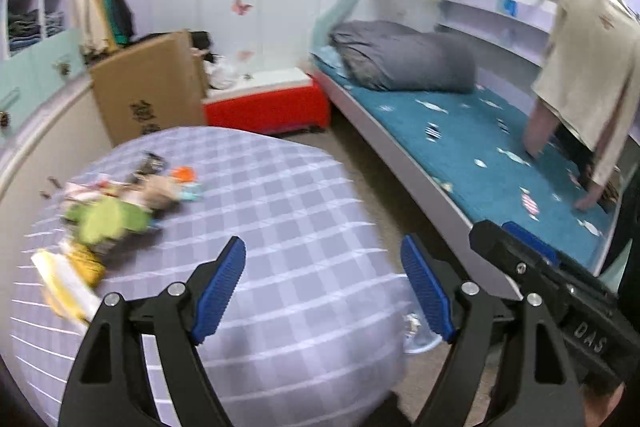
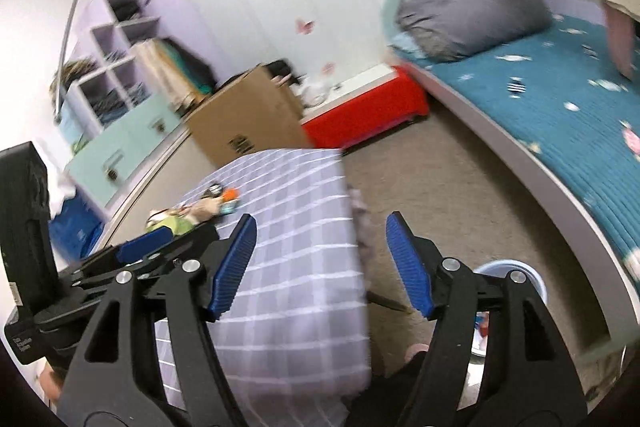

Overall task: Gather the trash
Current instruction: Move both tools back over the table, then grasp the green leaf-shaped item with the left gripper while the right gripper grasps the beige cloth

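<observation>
Nearest the left wrist camera, the left gripper point(image 1: 323, 247) hangs above a table covered in a lilac checked cloth point(image 1: 280, 211), jaws spread wide with nothing between them. Beside it, at the lower right of that view, the right gripper point(image 1: 516, 239) shows only as a black body and one blue pad. From its own camera the right gripper point(image 2: 322, 227) also stands wide apart and empty, straddling the cloth's right edge and the carpet.

On the far left part of the table lies the trash pile point(image 1: 116, 203): a green wrapper point(image 1: 106, 221), yellow packets point(image 1: 68, 279), an orange scrap and brownish paper (all blurred, so individual items cannot be told for certain). Neither gripper touches it.

On the floor just right of the table stands a pale blue bin point(image 2: 532, 277), partly hidden behind the right gripper's arm.

Farther off stand a cardboard box point(image 1: 148, 87), a red chest point(image 1: 266, 109), and a bed with teal cover point(image 1: 472, 143) and grey bedding roll point(image 1: 404, 57).
</observation>
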Demonstrator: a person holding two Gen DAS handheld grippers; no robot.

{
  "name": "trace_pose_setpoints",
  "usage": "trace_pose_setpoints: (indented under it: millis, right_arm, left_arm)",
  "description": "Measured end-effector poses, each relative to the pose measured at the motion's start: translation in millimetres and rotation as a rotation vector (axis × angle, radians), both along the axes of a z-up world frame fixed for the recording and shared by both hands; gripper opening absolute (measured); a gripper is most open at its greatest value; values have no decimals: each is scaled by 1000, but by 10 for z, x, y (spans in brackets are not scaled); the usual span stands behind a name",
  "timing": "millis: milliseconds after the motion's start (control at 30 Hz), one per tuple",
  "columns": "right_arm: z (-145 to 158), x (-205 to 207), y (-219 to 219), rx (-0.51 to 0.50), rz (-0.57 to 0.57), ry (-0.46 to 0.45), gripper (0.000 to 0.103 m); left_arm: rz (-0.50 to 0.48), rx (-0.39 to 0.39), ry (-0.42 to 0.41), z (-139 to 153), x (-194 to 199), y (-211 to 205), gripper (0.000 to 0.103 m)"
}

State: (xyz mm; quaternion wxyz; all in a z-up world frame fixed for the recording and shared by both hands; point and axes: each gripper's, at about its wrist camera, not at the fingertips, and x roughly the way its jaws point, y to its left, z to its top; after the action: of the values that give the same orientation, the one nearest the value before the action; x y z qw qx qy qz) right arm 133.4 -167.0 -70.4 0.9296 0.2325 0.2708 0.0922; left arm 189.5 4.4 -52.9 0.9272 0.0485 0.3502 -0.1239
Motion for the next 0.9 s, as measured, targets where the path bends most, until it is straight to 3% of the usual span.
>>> trace_pose_setpoints:
  millis: [133, 267, 467, 533, 600, 767, 800, 833, 867, 900]
  right_arm:
    - [106, 441, 501, -20, 106, 6, 67]
    - [99, 813, 892, -11, 184, 48, 67]
    - [57, 1284, 1400, -49, 251, 98, 67]
    - [26, 1437, 1530, -63, 263, 114, 67]
    - [-22, 1557, 1619, -64, 269, 131, 67]
    - [-130, 1720, 1741, -61, 277, 158, 67]
    - [-143, 1741, 1757, -61, 280, 162, 67]
    - [-166, 1774, 1789, -65, 281, 169, 67]
    - [-173, 1804, 1816, -66, 284, 171, 67]
    - [-181, 1826, 1841, -66, 289, 174, 67]
  left_arm:
    - [91, 53, -27, 99, 176, 527, 81]
    - [180, 93, 3, 105, 481, 1071, 81]
    - [251, 19, 98, 22, 907, 1688, 81]
    - [251, 22, 116, -25, 1018, 1775, 74]
    - [247, 29, 157, -119, 1118, 1803, 55]
    - [239, 25, 203, -313, 1288, 1819, 54]
    - [238, 33, 212, -347, 1316, 1815, 48]
    - [240, 32, 213, -364, 1310, 1812, 35]
    - [243, 27, 217, -375, 1324, 1836, 15]
    - [242, -13, 217, -365, 1316, 1886, 13]
